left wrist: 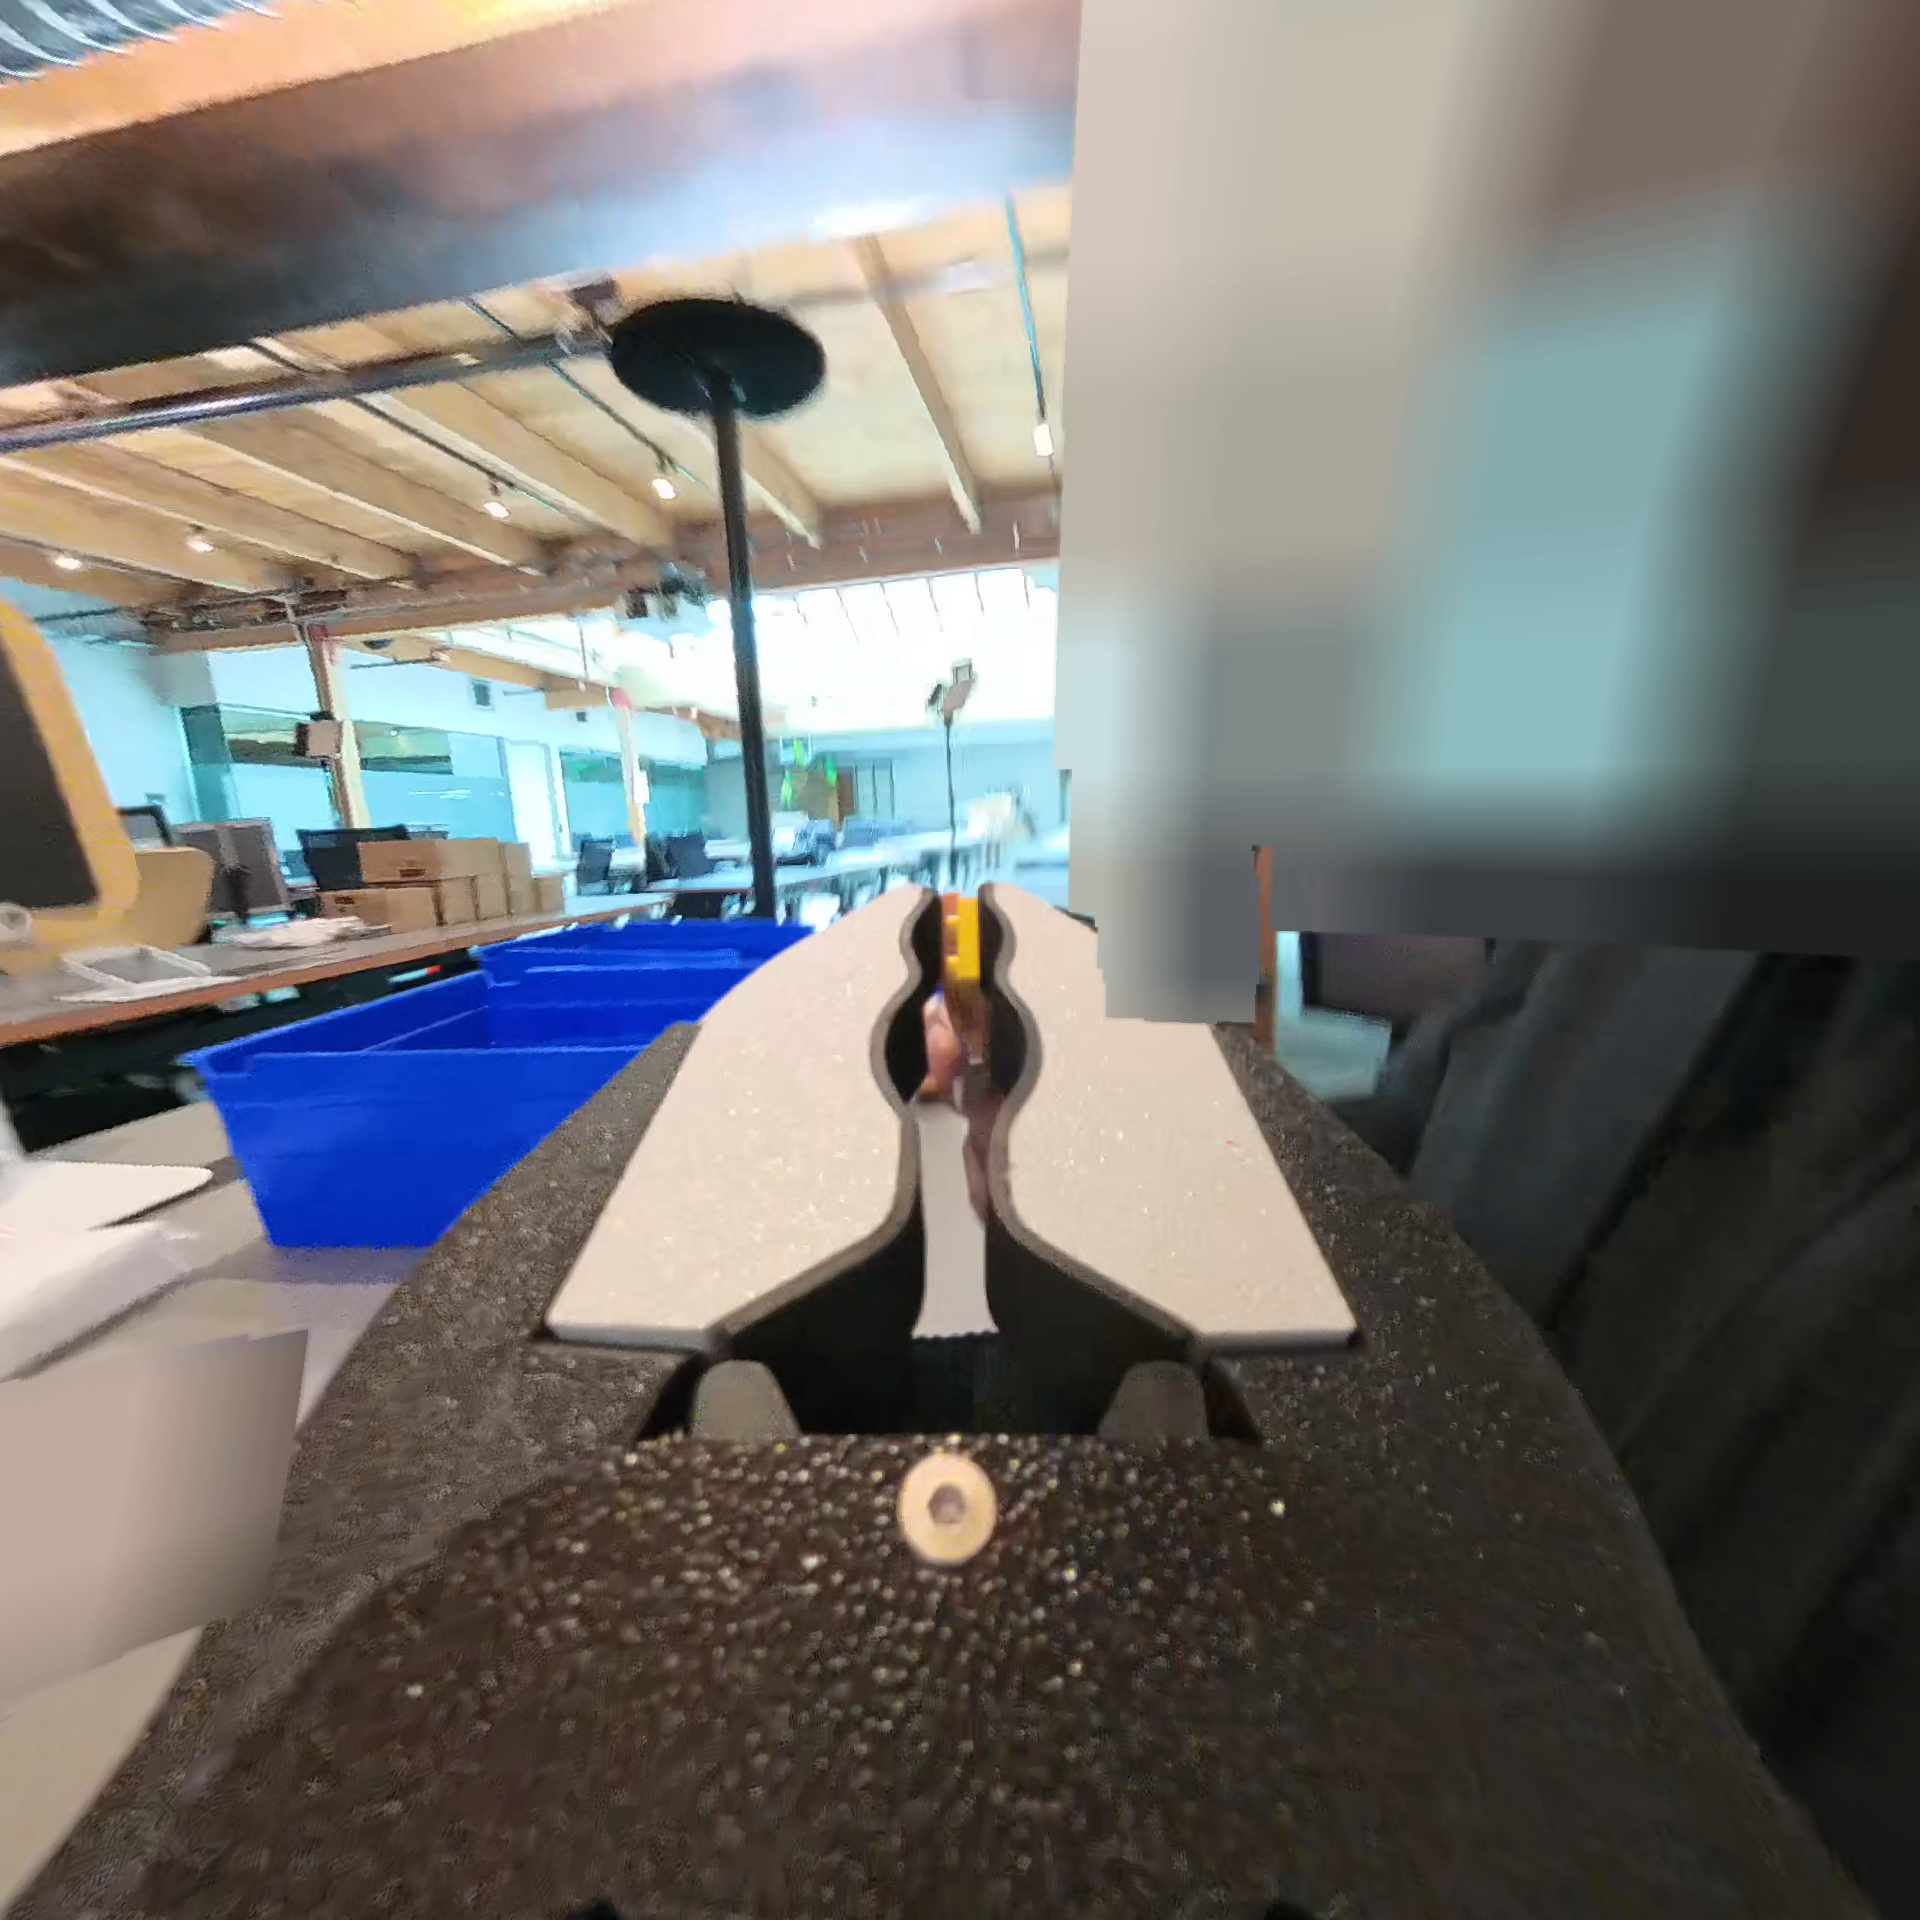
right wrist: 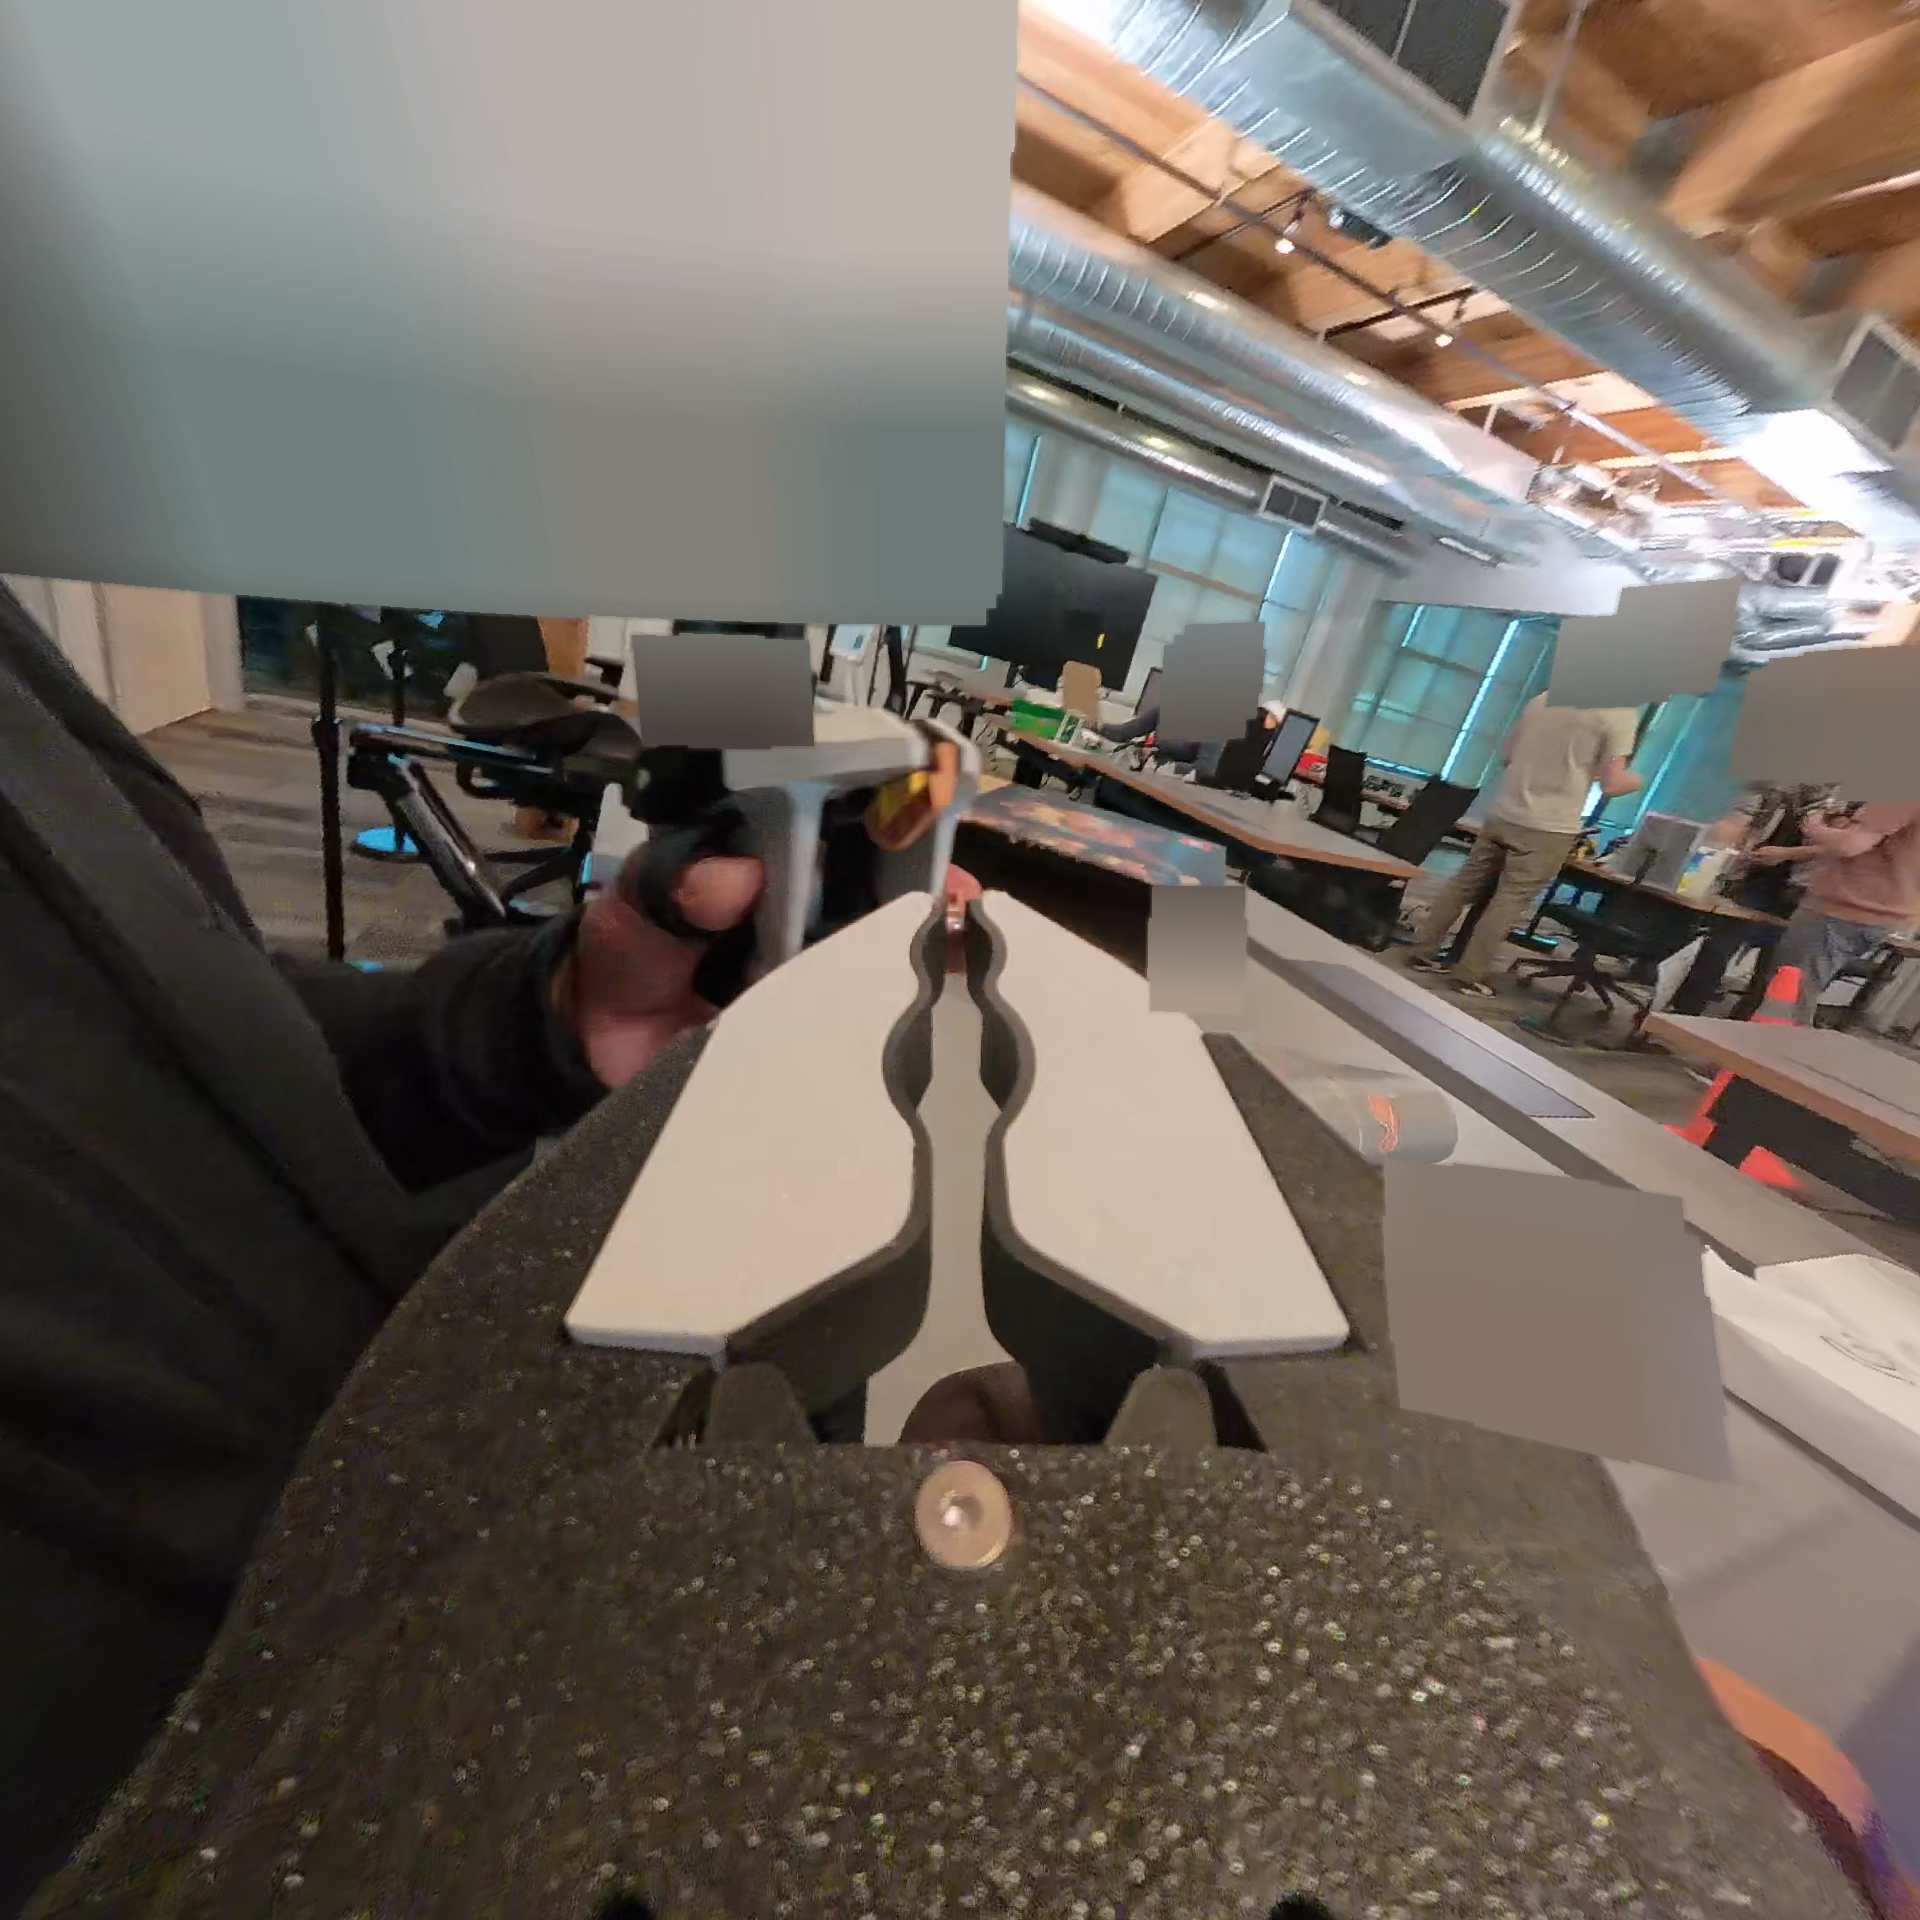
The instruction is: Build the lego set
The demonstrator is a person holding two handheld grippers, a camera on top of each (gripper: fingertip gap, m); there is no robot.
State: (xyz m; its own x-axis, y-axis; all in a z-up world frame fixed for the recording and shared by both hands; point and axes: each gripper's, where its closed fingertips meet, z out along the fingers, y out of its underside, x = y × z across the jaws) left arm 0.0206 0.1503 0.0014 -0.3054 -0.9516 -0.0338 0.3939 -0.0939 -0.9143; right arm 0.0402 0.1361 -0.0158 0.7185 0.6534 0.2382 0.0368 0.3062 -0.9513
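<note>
in the left wrist view, the left gripper (left wrist: 961, 940) points out over a workroom, raised above a row of blue bins (left wrist: 436, 1081) at the left. its two grey fingers (left wrist: 810, 1091) stand nearly together and pinch a small yellow and orange block piece (left wrist: 964, 940) at their tips. a black pole (left wrist: 743, 665) rises to the wooden ceiling beyond, and cardboard boxes (left wrist: 447, 883) sit on a far table at the left. a dark garment (left wrist: 1662, 1247) fills the right side.

in the right wrist view, the right gripper (right wrist: 954, 920) has its fingers (right wrist: 790, 1122) closed, with a small reddish and metallic bit at the tips; what it is cannot be told. just beyond, the left gripper (right wrist: 914, 790) carries the yellow and orange block piece (right wrist: 902, 805) in the air between its fingers, gripped by a hand (right wrist: 644, 956) in a dark sleeve. long desks (right wrist: 1299, 831) and standing people (right wrist: 1527, 831) lie far right.
</note>
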